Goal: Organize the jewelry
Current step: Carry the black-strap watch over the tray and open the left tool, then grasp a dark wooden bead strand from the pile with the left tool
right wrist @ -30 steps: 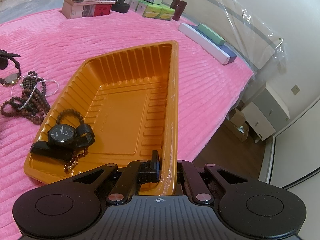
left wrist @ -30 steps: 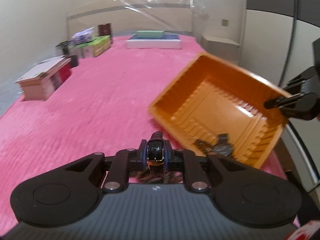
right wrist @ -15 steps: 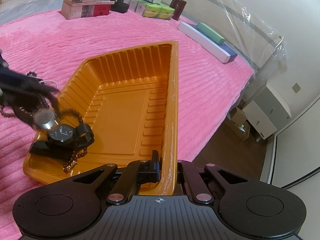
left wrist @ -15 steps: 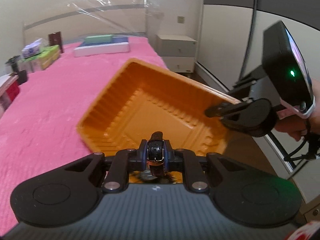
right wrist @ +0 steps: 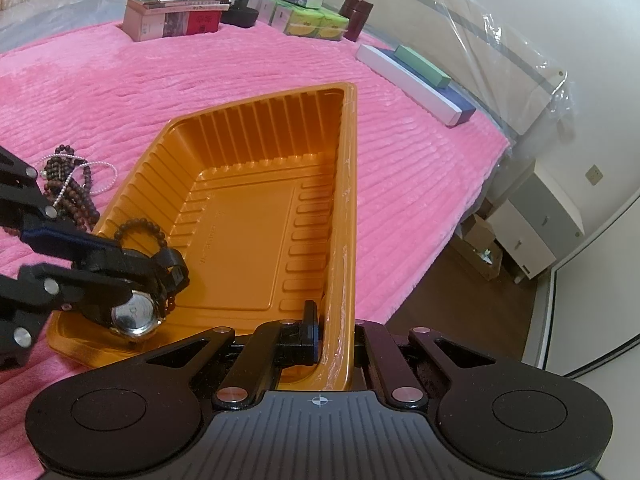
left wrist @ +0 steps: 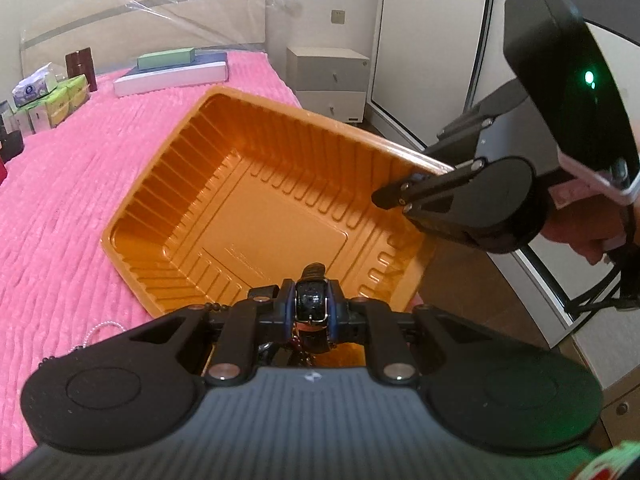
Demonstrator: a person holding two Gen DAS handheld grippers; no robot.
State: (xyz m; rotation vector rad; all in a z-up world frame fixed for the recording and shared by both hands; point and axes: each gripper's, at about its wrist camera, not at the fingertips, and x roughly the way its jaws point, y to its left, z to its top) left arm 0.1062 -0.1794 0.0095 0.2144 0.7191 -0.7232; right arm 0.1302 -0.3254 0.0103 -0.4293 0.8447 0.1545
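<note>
An orange plastic tray (left wrist: 256, 184) (right wrist: 256, 216) lies on the pink bedspread. My right gripper (right wrist: 330, 344) is shut on the tray's near right rim; it also shows in the left wrist view (left wrist: 394, 198). My left gripper (left wrist: 312, 312) is shut on a wristwatch (left wrist: 312, 306) and holds it over the tray's near left corner; in the right wrist view the watch's steel back (right wrist: 134, 314) shows between its fingers. A dark bead bracelet (right wrist: 140, 226) lies in the tray beneath. The black watch there is mostly hidden.
A pile of dark bead strands and a pearl string (right wrist: 70, 184) lies on the bedspread left of the tray. Boxes, tissue packs and jars (right wrist: 304, 12) line the far side. A nightstand (left wrist: 326, 76) stands past the bed's edge.
My left gripper has carried the wristwatch from beside the bead pile to over the tray's near left corner. The right gripper and tray have stayed put.
</note>
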